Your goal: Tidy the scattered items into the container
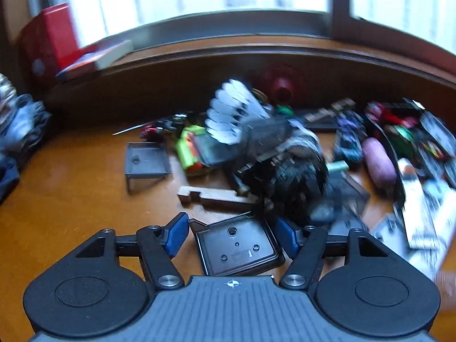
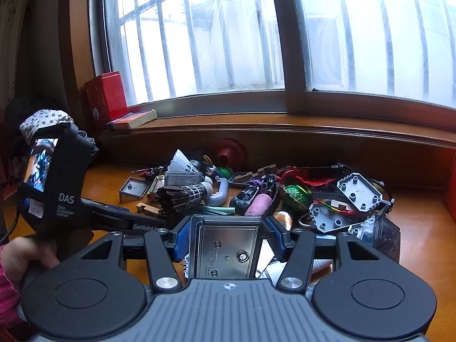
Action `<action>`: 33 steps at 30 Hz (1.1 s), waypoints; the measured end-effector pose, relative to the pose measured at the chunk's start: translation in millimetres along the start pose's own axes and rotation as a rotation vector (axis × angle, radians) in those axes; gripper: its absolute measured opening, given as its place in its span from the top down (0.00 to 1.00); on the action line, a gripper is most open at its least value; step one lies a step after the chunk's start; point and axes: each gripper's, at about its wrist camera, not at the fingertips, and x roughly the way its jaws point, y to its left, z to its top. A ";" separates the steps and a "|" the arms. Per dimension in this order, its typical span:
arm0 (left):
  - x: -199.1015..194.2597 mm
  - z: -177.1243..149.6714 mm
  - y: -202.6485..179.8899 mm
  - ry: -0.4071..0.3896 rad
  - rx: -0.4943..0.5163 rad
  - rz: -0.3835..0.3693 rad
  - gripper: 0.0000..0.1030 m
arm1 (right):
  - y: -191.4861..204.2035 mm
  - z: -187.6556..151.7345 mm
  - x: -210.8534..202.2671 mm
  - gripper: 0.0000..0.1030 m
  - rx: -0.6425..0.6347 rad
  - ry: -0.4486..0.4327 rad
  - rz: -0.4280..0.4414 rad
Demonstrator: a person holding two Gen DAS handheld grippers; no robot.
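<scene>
Right gripper (image 2: 226, 238): jaws pinching a small black tray (image 2: 226, 252) by its two side walls, held open side toward the camera, near edge of the table (image 2: 421, 228). Left gripper (image 1: 232, 235): jaws spread, a matching tray (image 1: 238, 249) between the pads, no contact that I can see; that view is motion-blurred. Further out, the pile (image 2: 256, 191) lies loose on the table: black shuttlecock (image 2: 182, 195), pink tube (image 2: 260, 205), white shuttlecock (image 2: 181, 165). No container identifiable. You're mid-carry with the right tray; locate the container before you release.
</scene>
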 end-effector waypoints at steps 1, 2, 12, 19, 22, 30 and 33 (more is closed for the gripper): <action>-1.1 -4.4 3.0 -0.002 0.030 -0.021 0.34 | -0.6 -0.1 -0.6 0.44 0.001 -0.002 -0.002; -2.7 -7.4 7.5 -0.006 0.044 -0.031 0.32 | -1.5 -0.3 -0.8 0.44 0.004 -0.002 -0.003; 1.0 -13.4 17.8 -0.039 0.009 -0.077 0.24 | -2.4 0.7 7.7 0.44 0.027 0.006 0.015; 6.4 -14.3 20.2 -0.061 -0.038 -0.100 0.30 | 3.5 1.5 10.5 0.44 0.017 0.013 0.009; 9.0 -13.5 23.2 -0.070 -0.030 -0.105 0.30 | 4.3 1.3 10.0 0.44 0.024 0.013 -0.007; 5.7 -13.0 27.0 -0.100 0.034 -0.145 0.41 | 12.5 1.2 8.8 0.44 0.034 0.004 -0.050; -8.8 -9.3 30.8 -0.133 0.041 -0.183 0.41 | 16.0 1.7 6.9 0.44 0.039 -0.010 -0.075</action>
